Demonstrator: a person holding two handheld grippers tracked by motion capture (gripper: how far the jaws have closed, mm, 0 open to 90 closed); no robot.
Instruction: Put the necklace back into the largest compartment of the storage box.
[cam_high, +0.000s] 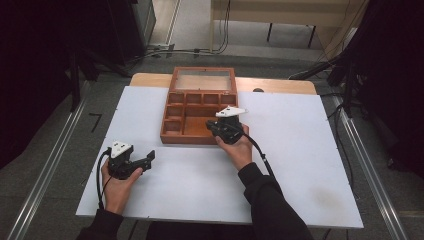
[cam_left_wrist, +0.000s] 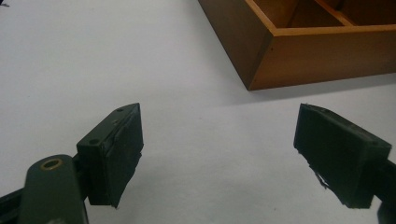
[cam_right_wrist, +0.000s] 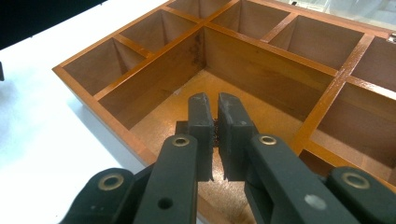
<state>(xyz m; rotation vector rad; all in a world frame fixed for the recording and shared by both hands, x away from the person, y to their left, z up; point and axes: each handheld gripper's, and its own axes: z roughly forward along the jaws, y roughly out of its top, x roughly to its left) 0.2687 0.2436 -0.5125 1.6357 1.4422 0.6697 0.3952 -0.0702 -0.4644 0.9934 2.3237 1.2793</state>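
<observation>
Your right gripper (cam_right_wrist: 212, 119) hangs over the near edge of the wooden box (cam_high: 172, 135), above its largest compartment (cam_right_wrist: 243, 116), jaws clenched together with nothing visibly between them. The box sits on the white table (cam_high: 300, 165) with its glass lid (cam_high: 202, 80) folded back. Your left gripper (cam_left_wrist: 219, 154) rests on the table near the box's near left corner, jaws released and apart.

Looks like a lab or recording workroom: white desk (cam_high: 300, 165) mid-frame between metal floor rails (cam_high: 45, 170), cables (cam_high: 200, 51) trailing across grey floor at top, dark equipment racks (cam_high: 60, 45) upper left, another bench (cam_high: 280, 12) top right.
</observation>
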